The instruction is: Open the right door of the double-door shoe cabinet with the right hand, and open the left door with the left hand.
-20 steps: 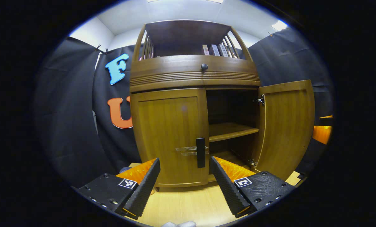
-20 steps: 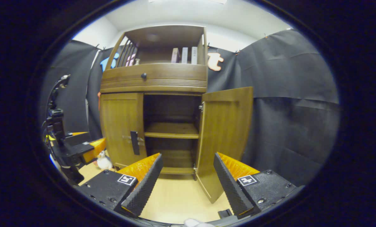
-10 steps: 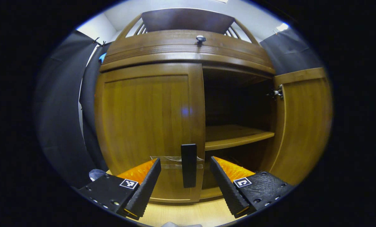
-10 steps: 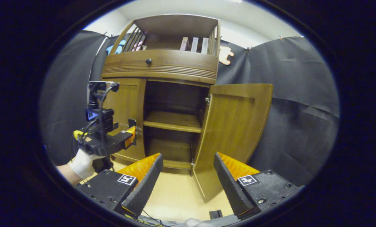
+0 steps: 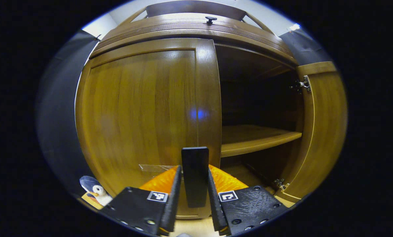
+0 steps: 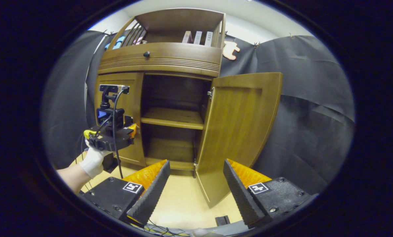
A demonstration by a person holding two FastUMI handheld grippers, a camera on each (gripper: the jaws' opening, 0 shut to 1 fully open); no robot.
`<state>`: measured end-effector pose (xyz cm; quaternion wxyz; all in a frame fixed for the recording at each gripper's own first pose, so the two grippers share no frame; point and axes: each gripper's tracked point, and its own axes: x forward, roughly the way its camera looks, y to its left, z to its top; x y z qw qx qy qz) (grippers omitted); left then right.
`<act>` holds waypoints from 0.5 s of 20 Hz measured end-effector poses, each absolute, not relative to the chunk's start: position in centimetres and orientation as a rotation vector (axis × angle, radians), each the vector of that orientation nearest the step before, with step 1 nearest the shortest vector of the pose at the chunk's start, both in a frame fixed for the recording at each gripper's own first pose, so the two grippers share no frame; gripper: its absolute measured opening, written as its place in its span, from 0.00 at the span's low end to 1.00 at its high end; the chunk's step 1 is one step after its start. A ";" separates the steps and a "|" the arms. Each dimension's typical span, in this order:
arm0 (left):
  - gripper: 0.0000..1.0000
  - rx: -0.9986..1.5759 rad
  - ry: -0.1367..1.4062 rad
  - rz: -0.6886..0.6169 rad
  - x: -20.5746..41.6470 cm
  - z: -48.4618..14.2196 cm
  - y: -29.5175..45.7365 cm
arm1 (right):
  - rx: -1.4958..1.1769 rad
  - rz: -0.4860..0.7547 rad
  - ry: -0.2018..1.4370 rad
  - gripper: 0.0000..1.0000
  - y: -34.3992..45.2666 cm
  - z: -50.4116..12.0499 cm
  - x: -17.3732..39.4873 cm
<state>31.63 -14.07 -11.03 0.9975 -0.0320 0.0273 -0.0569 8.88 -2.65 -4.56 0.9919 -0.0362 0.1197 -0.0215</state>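
Closing in since half a second ago, the left gripper [image 5: 193, 197] has reached the handle [image 5: 195, 176] of the left door [image 5: 143, 115], and its jaws, spread wide then, have narrowed until both fingers press the handle's two sides. That handle is a dark flat bar with its long axis upright, fixed near the door's free edge, low on the panel, beside the open middle of the shoe cabinet [image 6: 160, 62]. The left door lies flat and shut against the cabinet front, its face toward the gripper.

From the right gripper view, the left gripper [image 6: 132, 129] sits against that same door, held by a gloved hand [image 6: 92, 160]. The right gripper [image 6: 194, 187] hangs well back from the cabinet, jaws wide and holding nothing. The right door [image 6: 239, 131] stands swung out from the cabinet on its hinged side, its inner face turned toward the opening. Between the doors a shelf [image 6: 173, 118] runs across the dark inside. A toy penguin [image 5: 96, 191] sits on the floor by the cabinet's left foot.
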 end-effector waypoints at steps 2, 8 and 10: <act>0.33 -0.028 0.044 -0.102 31.9 -11.1 -14.1 | -0.060 -0.051 0.250 1.00 -2.8 -4.8 8.9; 0.30 -0.082 0.076 -0.148 31.2 -10.9 -14.0 | -0.056 -0.046 0.242 1.00 -2.9 -5.1 7.7; 0.22 -0.068 0.078 -0.154 30.7 -11.0 -13.9 | -0.052 -0.035 0.241 1.00 -2.5 -5.1 7.6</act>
